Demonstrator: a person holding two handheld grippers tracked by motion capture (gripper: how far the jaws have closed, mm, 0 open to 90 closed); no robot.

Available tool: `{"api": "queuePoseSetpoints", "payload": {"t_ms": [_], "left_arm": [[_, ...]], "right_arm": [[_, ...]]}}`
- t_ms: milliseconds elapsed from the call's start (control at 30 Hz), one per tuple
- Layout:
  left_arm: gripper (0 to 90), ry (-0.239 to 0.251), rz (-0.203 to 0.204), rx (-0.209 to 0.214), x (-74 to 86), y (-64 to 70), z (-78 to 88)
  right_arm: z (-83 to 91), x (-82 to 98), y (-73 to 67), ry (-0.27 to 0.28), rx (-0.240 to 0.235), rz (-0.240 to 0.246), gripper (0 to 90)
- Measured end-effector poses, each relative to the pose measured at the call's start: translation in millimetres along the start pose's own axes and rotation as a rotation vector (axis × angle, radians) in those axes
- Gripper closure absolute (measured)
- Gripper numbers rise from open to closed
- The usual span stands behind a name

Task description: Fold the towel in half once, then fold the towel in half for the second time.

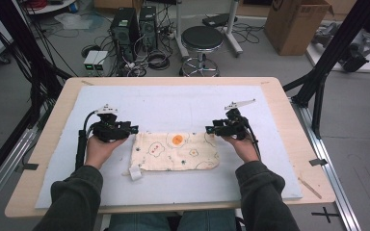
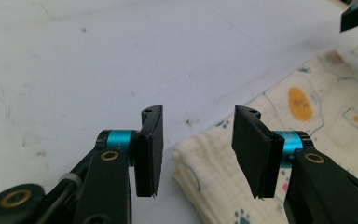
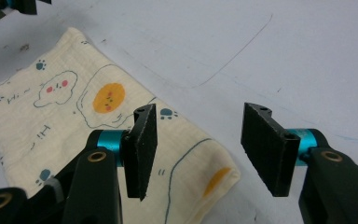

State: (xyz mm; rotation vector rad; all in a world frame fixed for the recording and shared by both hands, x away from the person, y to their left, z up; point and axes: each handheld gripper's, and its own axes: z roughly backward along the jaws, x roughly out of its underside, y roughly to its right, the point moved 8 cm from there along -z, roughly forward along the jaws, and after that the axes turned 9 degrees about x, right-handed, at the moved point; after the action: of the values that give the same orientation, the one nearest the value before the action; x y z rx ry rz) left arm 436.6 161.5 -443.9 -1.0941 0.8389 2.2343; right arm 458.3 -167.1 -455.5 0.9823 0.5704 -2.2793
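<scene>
- Cloth (image 1: 176,150): folded cream muslin with printed egg and paw motifs, lying flat on the white mat (image 1: 173,103), between the two grippers and just ahead of the person's wrists.
- Left gripper (image 1: 134,129): jaws parted, nothing between them. In the left gripper view the folded corner of the cloth (image 2: 214,186) sits directly ahead of and below the gap, nearer the right-hand jaw; no contact seen.
- Right gripper (image 1: 209,129): jaws wide apart, empty. In the right gripper view the rounded corner of the cloth (image 3: 223,179) lies under the gap, the left-hand jaw overlapping the fabric in the picture; cannot tell if it touches.
- Small white tag (image 1: 134,172) sticks out from the cloth's near edge, on the left gripper's side.
- Handling, judged: light, soft, limp; several layers thick at the fold, so edges look plump. It will drape and sag once lifted, and layers may separate if only the top one is pinched.
- Hold points, judged: the two far corners, one per gripper, each jaw pair closing over the full folded thickness. Pads need to slide under the bottom layer against the mat.
- Risk, judged: fabric bunching ahead of a jaw, or the mat catching.
</scene>
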Motion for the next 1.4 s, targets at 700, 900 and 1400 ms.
{"api": "queuePoseSetpoints", "payload": {"t_ms": [700, 900, 1400], "left_arm": [[56.8, -0.085, 0.035, 0.012, 14.4, -8.5, -23.3], [61.3, -0.119, 0.039, 0.024, 20.1, -11.3, -28.8], [81.6, -0.179, 0.035, 0.030, 28.7, -10.6, -33.3]], "right_arm": [[-16.1, 13.7, 8.7, -0.092, 0.002, -0.019, 50.3], [-20.9, 16.9, 8.8, -0.115, -0.003, -0.015, 52.9], [-24.0, 25.9, 13.5, -0.158, -0.001, -0.022, 67.8]]}}
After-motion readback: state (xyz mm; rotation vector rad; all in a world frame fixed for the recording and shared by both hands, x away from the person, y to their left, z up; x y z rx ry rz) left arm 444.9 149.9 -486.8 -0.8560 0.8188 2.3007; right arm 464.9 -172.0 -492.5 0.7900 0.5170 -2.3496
